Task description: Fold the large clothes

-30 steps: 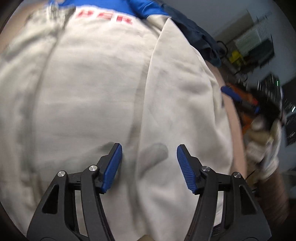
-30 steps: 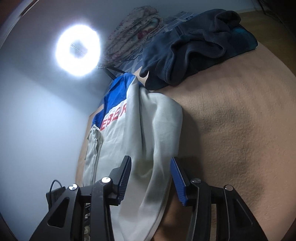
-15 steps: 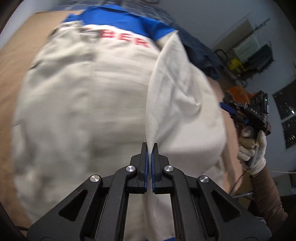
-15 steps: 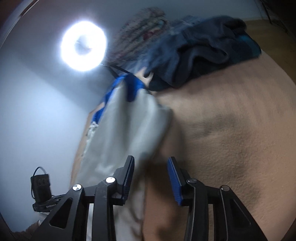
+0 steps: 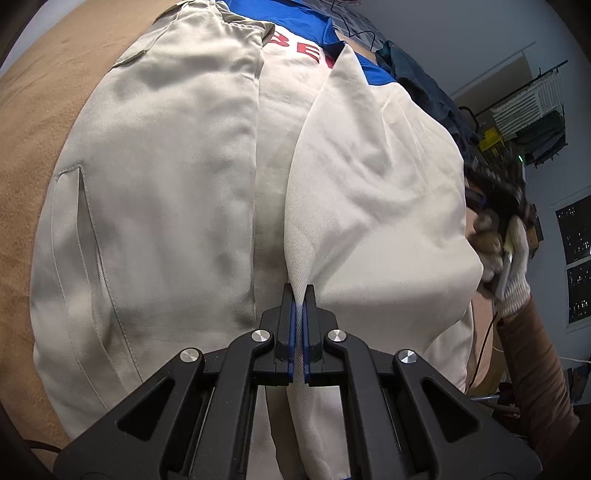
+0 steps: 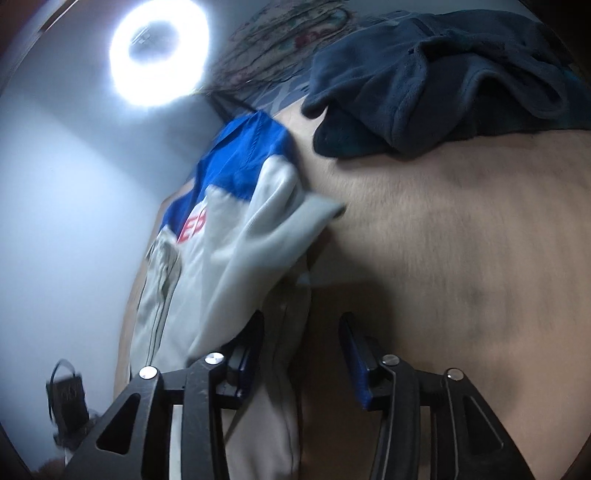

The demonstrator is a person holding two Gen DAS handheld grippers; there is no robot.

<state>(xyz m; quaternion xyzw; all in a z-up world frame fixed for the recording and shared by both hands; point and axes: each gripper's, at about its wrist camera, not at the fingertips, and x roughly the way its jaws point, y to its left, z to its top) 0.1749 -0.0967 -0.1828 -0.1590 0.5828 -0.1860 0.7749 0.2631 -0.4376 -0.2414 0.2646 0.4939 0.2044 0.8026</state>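
A cream jacket (image 5: 166, 192) with a blue yoke and red letters lies spread on the tan bed cover (image 5: 33, 122). My left gripper (image 5: 299, 299) is shut on a raised fold of its right panel, and the cloth runs up taut from the pads. In the right wrist view the same jacket (image 6: 236, 258) hangs lifted at its side edge. My right gripper (image 6: 301, 350) stands beside that edge with its jaws opening; the hem lies loosely between the fingers, and the pads do not press on it. A gloved hand (image 5: 513, 258) holds the right gripper (image 5: 495, 203) at the jacket's right side.
A dark blue fleece heap (image 6: 443, 74) lies at the far end of the bed cover (image 6: 461, 240), with a floral blanket (image 6: 295, 29) behind it. A ring light (image 6: 159, 48) glares at the wall. A black box with a cable (image 6: 68, 398) sits low left. Racks and clutter (image 5: 524, 110) stand beyond.
My left gripper closed on a fold of the jacket's right panel and drew it up and back. The right gripper sank toward the jacket's side edge, which now hangs lifted.
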